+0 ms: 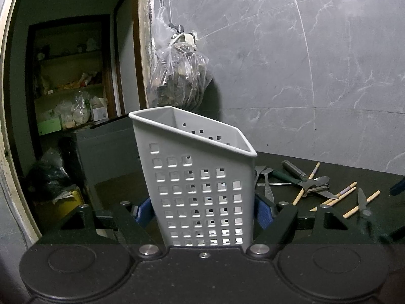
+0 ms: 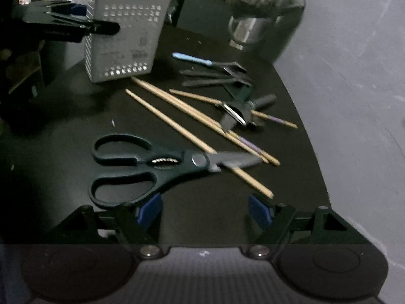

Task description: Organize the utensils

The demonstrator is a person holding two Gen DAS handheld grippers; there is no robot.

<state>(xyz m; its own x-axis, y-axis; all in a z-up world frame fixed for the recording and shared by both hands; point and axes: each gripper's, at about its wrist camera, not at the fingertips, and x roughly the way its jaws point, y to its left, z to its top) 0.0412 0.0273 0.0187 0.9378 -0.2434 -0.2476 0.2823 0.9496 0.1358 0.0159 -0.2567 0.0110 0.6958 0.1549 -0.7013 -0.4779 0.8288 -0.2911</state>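
A white perforated utensil holder (image 1: 200, 177) stands upright at the black table's far left corner (image 2: 126, 38). My left gripper (image 1: 203, 210) is shut on its lower walls, a blue pad pressing on each side. Black-handled scissors (image 2: 152, 164) lie closed on the table, and several wooden chopsticks (image 2: 177, 124) lie scattered beyond them, one of them under the blades. A peeler (image 2: 235, 114), a blue-handled tool (image 2: 192, 59) and dark-handled utensils (image 2: 210, 79) lie further back. My right gripper (image 2: 204, 210) hovers open just short of the scissors, with nothing between its pads.
The black table (image 2: 63, 116) ends in a rounded edge on the right, with grey floor beyond. A shiny metal cup (image 2: 248, 30) stands at the far edge. On the grey tiled wall hangs a filled plastic bag (image 1: 179, 76). A small knife (image 1: 362, 200) lies right of the holder.
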